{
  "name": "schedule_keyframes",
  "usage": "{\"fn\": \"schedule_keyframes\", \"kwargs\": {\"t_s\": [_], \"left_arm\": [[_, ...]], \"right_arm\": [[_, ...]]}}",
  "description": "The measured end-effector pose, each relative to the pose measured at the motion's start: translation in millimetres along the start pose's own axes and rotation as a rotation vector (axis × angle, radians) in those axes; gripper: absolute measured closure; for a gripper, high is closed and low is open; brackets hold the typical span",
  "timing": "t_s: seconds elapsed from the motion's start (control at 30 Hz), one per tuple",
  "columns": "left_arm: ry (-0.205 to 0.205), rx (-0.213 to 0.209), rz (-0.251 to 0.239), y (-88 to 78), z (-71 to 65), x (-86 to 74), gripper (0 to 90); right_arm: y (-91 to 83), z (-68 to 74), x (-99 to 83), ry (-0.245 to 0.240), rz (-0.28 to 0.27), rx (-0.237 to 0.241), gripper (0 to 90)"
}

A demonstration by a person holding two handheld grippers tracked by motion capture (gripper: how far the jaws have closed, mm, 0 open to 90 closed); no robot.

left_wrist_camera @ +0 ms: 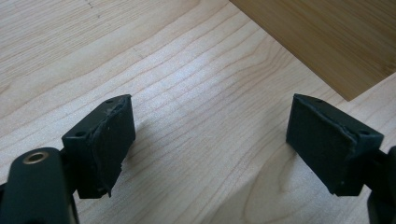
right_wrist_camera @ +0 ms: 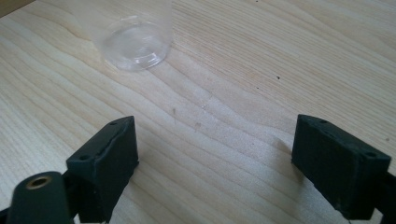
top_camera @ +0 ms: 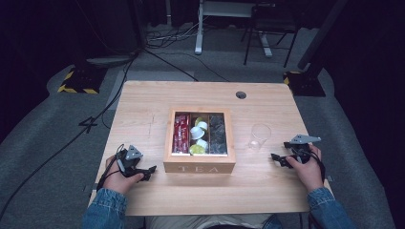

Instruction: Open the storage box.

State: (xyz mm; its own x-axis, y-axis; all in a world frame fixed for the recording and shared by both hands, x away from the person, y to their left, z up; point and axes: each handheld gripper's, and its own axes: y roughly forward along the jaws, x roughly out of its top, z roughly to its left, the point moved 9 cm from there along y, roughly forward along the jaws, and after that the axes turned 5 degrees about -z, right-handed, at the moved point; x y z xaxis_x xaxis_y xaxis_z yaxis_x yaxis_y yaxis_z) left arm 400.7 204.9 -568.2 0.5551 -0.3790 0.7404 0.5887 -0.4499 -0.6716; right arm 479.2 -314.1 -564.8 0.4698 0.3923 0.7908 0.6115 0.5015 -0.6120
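Observation:
A wooden tea box (top_camera: pixel 199 168) marked TEA stands in the middle of the table, lid off, with red packets (top_camera: pixel 181 132), white and yellow-green capsules (top_camera: pixel 198 133) and dark packets (top_camera: pixel 218 134) in its three compartments. A clear plastic cup (top_camera: pixel 259 136) stands upright to the box's right. My left gripper (top_camera: pixel 147 172) rests on the table left of the box, open and empty; the box's corner (left_wrist_camera: pixel 336 42) lies ahead of it. My right gripper (top_camera: pixel 278 160) rests right of the cup, open with nothing between its jaws; the cup's base (right_wrist_camera: pixel 135 44) sits just ahead.
The light wooden table (top_camera: pixel 143 105) has a round cable hole (top_camera: pixel 241 95) at the back right. Cables, a desk leg and a chair stand on the grey floor beyond. Bare wood lies around both grippers.

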Motion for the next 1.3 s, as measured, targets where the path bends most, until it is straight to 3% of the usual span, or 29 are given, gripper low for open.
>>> {"fn": "schedule_keyframes", "kwargs": {"t_s": [0.2,0.6,0.83,1.1,1.3], "left_arm": [[0.015,0.004,0.021,-3.5,-0.3,1.8,19.7],[0.023,-0.021,-0.017,-20.9,-7.4,21.3,25.1],[-0.012,-0.031,-0.069,-33.7,-8.9,36.2,26.0],[-0.008,-0.043,-0.123,-44.4,-15.0,54.7,26.0],[0.001,-0.083,-0.157,-48.2,-25.3,66.4,24.9]], "right_arm": [[0.0,0.0,0.0,0.0,0.0,0.0,14.3],[0.0,0.1,0.0,0.001,-0.001,0.003,14.3],[0.1,0.2,0.1,0.003,-0.001,0.004,14.3],[0.1,0.2,0.1,0.002,-0.001,0.003,14.3],[0.1,0.2,0.1,0.003,-0.002,0.003,14.3]]}}
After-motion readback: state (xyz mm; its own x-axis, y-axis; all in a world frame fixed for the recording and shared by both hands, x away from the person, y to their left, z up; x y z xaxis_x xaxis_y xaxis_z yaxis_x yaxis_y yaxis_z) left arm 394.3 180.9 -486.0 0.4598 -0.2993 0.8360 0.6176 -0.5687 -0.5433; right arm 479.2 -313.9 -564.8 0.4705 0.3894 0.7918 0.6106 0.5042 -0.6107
